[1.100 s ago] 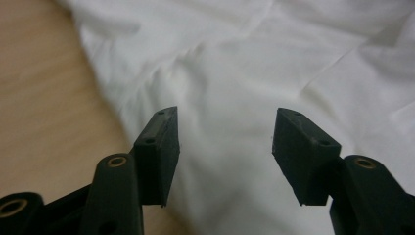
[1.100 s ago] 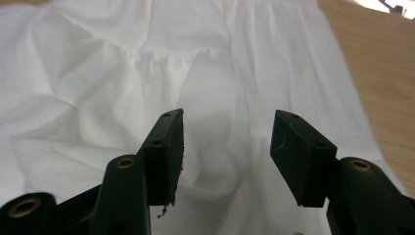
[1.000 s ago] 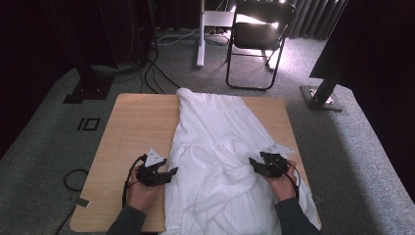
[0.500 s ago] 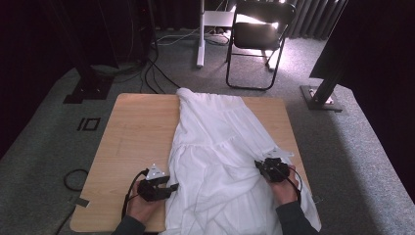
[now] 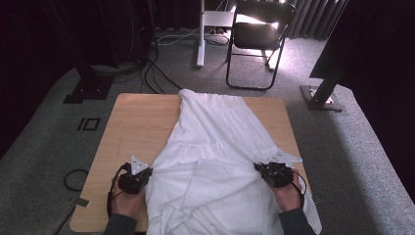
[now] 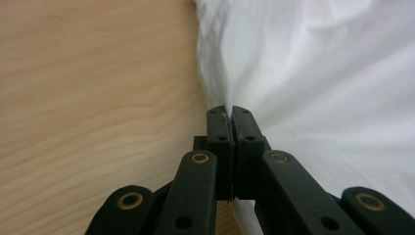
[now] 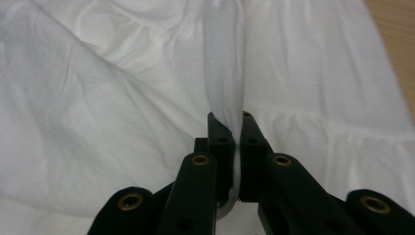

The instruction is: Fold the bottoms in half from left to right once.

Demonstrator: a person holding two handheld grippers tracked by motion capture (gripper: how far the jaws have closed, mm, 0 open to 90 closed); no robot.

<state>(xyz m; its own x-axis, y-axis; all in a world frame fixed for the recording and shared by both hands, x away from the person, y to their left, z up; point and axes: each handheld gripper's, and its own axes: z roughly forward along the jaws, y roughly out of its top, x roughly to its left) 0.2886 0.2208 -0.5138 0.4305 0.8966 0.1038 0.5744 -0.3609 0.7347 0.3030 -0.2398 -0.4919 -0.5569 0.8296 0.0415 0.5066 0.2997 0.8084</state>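
The left gripper (image 6: 230,115) was shown after its jaws had just been closing, pinched fully onto the left edge of the white dress (image 5: 215,156), a thin fold of cloth being caught between the pads. The right gripper (image 7: 234,122) was likewise clamped, after closing, on a raised ridge of fabric at the garment's right edge. In the high view, both grippers were seen at the near, wider end of the dress, the left (image 5: 139,176) and the right (image 5: 271,171) set well apart, each held in a hand (image 5: 128,203). The dress was spread lengthwise down the middle of the wooden desk (image 5: 132,122), its narrow end farthest away. The grasping step was judged complete; the next move was judged to call for both edges being lifted together, evenly, so that the cloth could be folded or drawn without slipping.
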